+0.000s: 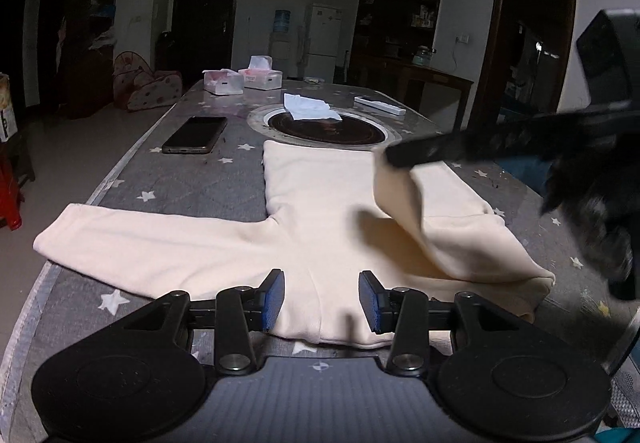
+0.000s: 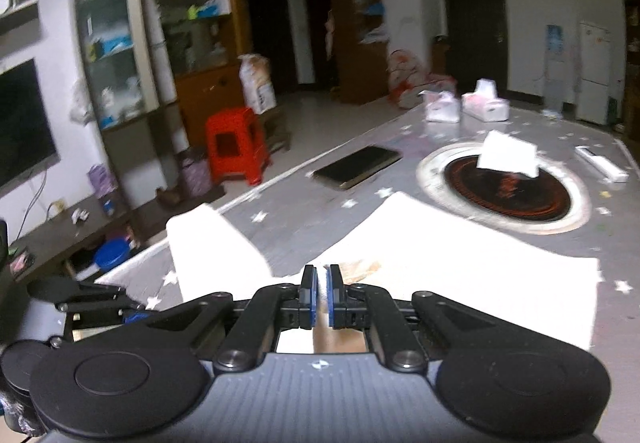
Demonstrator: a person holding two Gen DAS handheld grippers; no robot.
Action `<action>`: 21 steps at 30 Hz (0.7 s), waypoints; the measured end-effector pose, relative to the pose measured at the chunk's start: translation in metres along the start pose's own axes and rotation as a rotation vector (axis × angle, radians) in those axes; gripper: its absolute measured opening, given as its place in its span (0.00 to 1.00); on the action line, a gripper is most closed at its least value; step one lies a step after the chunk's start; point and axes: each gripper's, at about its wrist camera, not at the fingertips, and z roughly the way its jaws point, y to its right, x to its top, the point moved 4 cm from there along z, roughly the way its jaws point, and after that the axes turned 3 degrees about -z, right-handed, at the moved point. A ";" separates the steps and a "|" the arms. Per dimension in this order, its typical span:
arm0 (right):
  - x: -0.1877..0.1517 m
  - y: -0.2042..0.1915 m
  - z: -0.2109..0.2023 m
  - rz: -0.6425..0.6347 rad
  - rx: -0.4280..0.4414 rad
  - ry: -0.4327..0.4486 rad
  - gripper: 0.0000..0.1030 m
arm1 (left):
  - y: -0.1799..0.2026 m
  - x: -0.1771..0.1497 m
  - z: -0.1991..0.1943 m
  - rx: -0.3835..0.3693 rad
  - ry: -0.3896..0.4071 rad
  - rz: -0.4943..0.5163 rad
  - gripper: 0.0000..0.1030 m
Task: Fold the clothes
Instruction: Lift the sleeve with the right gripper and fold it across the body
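Folding is under way on the cream, soft knit long-sleeved top (image 1: 320, 211), which lies flat on the grey star-printed counter (image 1: 180, 183), collar end toward the holder and hem up against the round dark hotplate set into the counter (image 1: 328, 127). Its body runs lengthwise away from the left claw (image 1: 322, 301); one sleeve stretches out flat to the left, across that axis.

What the coming move turns on is the other sleeve. The right claw (image 1: 394, 155) comes in from the right in the left wrist view, blurred with motion, with the cream cuff hanging from its tip above the middle of the body. From its own camera the right claw (image 2: 322, 297) shows its blue pads nearly together; cloth shows just behind them, and I read that as a pinch on the top, though the pads' faces are hard to see. So the carried sleeve lies over the body line, and it looks set to be laid down along it.

The left claw stands half open, blue pads either side of the collar end, nothing pressed between them; it tilts down toward the cloth and sits just above it. Being the nearer one to the flat left sleeve, it would probably take that sleeve in turn.

A black smartphone (image 1: 196, 134) and a crumpled white tissue (image 1: 312, 108) lie beyond, clear of the garment.
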 end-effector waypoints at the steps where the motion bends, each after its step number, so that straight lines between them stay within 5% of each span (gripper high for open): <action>1: -0.002 -0.004 0.005 -0.003 0.014 -0.011 0.06 | 0.000 0.000 0.000 0.000 -0.001 0.000 0.43; 6: -0.009 0.002 -0.006 0.007 0.015 -0.019 0.18 | 0.000 0.001 0.001 0.000 -0.001 0.006 0.43; 21: -0.106 0.075 -0.073 0.134 -0.195 -0.166 0.19 | 0.044 0.012 0.028 -0.122 -0.019 0.086 0.43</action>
